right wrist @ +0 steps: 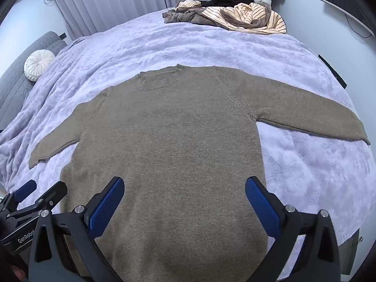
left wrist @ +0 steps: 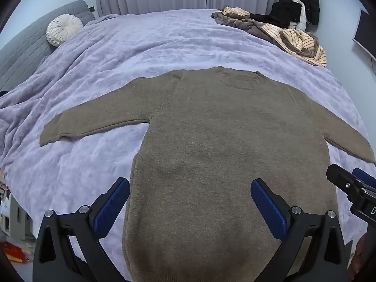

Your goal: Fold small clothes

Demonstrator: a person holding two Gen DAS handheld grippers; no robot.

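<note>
Bed [left wrist: 164, 47] draped in a lilac blanket [right wrist: 305, 164]; brown sweater [left wrist: 211, 152] spread flat at centre, clothes pile [left wrist: 282, 35] upper right, round white cushion [left wrist: 63, 29] upper left.

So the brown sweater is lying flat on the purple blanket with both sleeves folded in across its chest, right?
Not quite. The brown sweater does lie flat on the purple blanket, but both sleeves are spread straight out to the sides, not folded in. Both wrist views show this.
</note>
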